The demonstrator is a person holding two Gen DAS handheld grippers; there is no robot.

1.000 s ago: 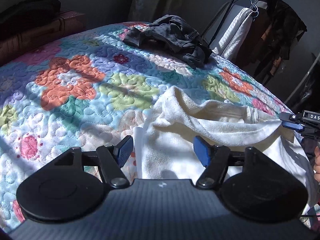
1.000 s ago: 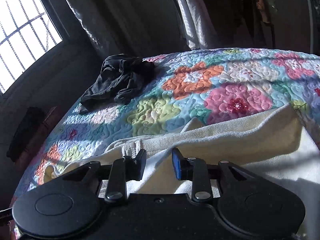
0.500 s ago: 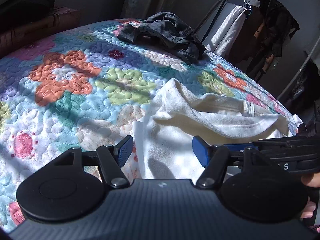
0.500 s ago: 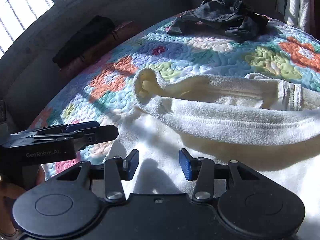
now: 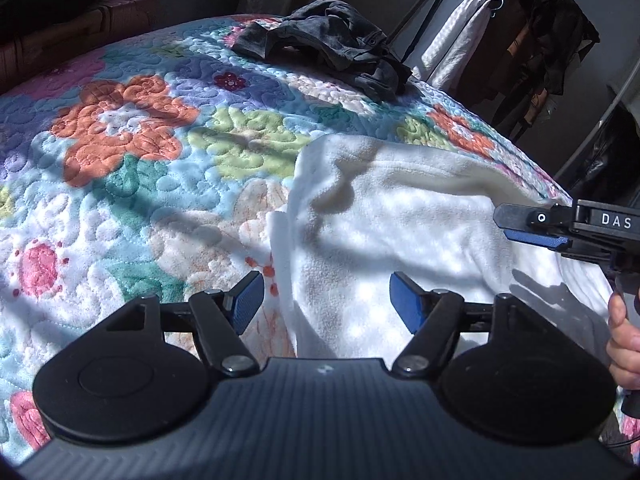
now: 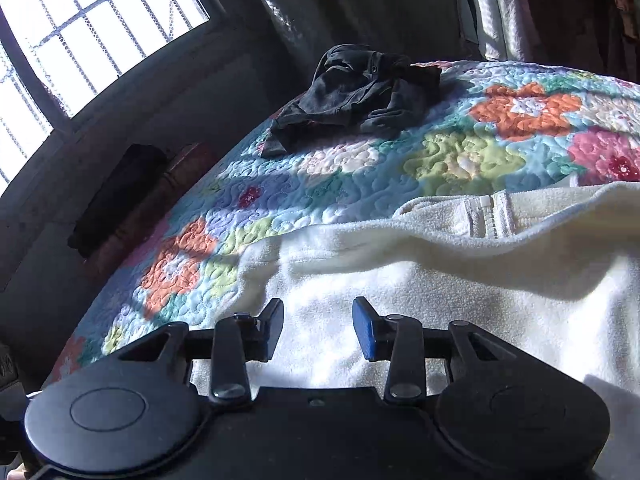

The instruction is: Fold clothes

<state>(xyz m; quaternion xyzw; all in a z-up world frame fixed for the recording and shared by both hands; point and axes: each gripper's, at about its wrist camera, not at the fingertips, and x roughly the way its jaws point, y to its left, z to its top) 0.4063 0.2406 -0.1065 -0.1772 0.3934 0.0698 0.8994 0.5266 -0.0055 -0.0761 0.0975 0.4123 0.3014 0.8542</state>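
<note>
A cream fleece garment lies partly folded on a flowered quilt. Its zipper shows in the right wrist view, where the fleece fills the lower right. My left gripper is open and empty, low over the garment's left edge. My right gripper is open and empty above the fleece; it also shows at the right edge of the left wrist view. A dark crumpled garment lies at the far side of the bed, also in the right wrist view.
A clothes rack with hanging clothes and a white towel stands beyond the bed on the right. A barred window is on the left wall. A dark bundle on a brown box sits past the bed's left side.
The folded-over upper layer of the fleece now lies flatter. My right gripper swung back to the garment's right side. Both grippers stayed open.
</note>
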